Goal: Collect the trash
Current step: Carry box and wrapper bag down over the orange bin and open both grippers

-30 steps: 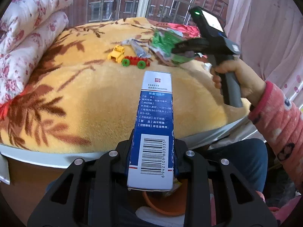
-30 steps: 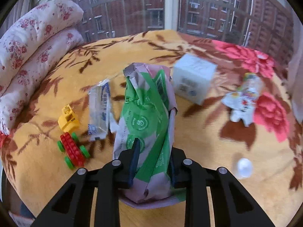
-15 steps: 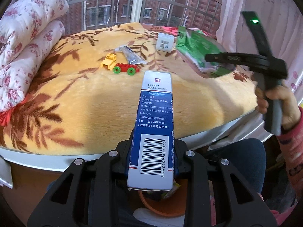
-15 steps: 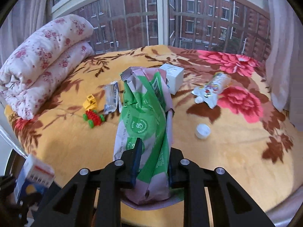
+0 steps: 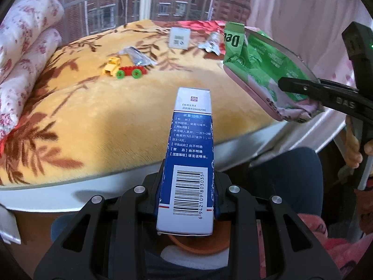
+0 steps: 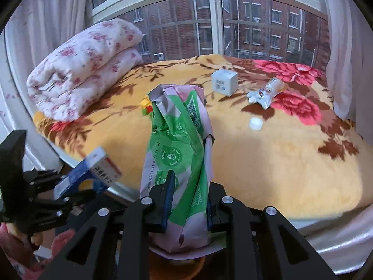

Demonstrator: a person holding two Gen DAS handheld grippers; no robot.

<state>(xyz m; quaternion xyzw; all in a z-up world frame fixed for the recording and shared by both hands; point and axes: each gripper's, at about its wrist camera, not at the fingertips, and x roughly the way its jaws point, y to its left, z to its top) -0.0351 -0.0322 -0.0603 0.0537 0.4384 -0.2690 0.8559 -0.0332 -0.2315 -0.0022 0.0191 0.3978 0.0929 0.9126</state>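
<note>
2 grips: left gripper (image 5: 186,206) clamps a stiff, light box (image 5: 190,154) low; right gripper (image 6: 187,204) pinches a soft, crinkly bag (image 6: 179,163) at its base.

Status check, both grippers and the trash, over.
Left gripper shut on blue medicine box. Right gripper shut on green wrapper. Orange bin below. White box, squeezed tube, cap still on blanket.

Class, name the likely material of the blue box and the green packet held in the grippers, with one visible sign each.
Blue box: probably thin printed cardboard, slightly glossy; flat faces, sharp folded edges. Green packet: likely plastic film, silvery inside; it crumples and creases.
</note>
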